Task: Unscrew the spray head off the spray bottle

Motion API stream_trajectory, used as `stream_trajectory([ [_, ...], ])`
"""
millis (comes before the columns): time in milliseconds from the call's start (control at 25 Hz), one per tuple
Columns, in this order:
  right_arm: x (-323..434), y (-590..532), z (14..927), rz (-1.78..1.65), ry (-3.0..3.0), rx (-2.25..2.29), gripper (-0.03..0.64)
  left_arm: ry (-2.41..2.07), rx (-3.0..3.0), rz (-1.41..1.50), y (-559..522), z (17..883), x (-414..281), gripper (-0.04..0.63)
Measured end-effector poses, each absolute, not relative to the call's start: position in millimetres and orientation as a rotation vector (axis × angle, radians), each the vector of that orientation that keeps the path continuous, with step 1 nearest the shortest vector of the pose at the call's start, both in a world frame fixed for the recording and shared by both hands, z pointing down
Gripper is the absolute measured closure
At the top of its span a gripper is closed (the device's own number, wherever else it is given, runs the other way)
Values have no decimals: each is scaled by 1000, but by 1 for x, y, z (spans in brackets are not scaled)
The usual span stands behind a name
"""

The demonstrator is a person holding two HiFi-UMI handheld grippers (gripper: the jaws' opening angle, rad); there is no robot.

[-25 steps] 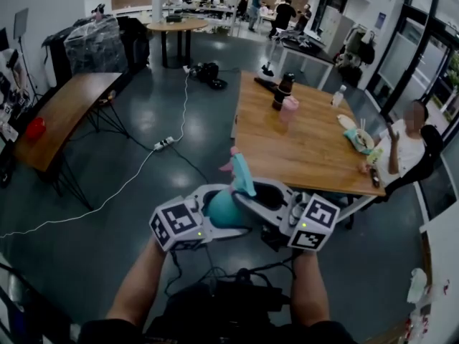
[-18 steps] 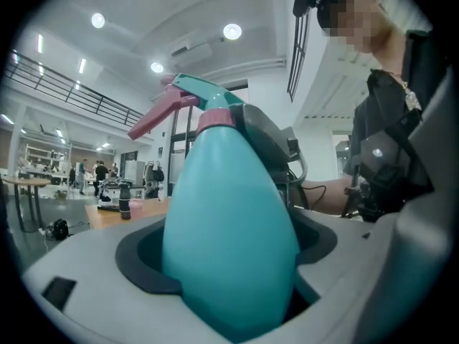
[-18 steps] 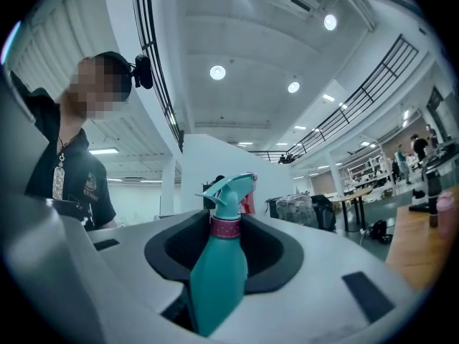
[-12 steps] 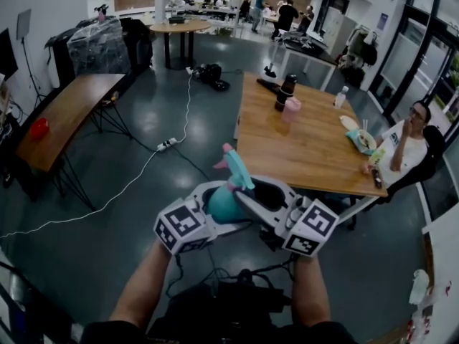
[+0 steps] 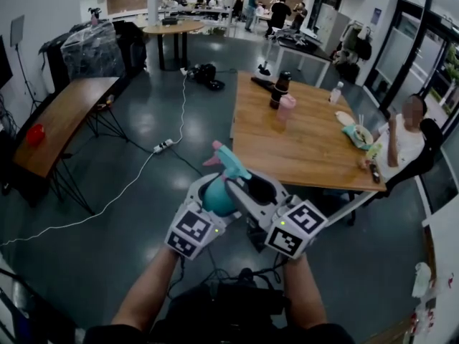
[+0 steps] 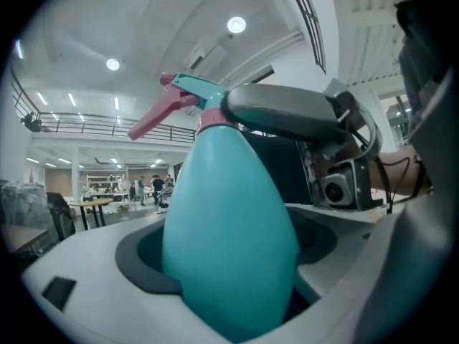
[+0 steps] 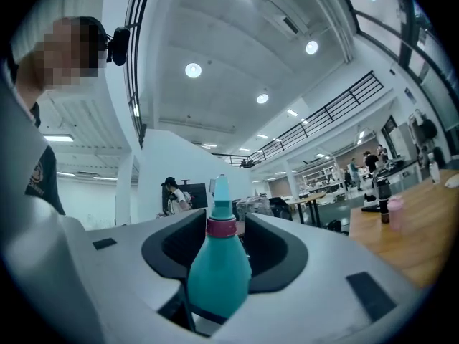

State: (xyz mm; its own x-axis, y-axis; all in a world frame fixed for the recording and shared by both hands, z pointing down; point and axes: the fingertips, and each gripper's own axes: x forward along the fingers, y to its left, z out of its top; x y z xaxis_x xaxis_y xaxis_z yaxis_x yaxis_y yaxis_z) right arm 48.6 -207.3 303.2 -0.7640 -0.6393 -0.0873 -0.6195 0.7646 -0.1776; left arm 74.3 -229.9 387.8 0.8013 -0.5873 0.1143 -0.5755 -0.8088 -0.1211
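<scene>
Bottle between right tongs, freshly wider apart

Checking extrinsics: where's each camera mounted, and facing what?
Head view: on the person's head, steeply down at the spray bottle; both forearms show.
Left gripper view: on the left gripper, along jaws clamped on the bottle's body; the person's clothing at right.
Right gripper view: on the right gripper, along jaws just opened around the pink collar, untouched; their upper body at left.
Shared: the bottle, in all three.
</scene>
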Motion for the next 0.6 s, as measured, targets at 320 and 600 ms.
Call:
stream_trajectory([
  [320, 44, -212, 309, -196, 2824, -1068, 469, 984, -2887, -253, -233, 392, 77, 156],
  [600, 42, -208, 306, -164, 2877, -959, 480, 828, -2951, -230, -225, 389, 78, 156],
])
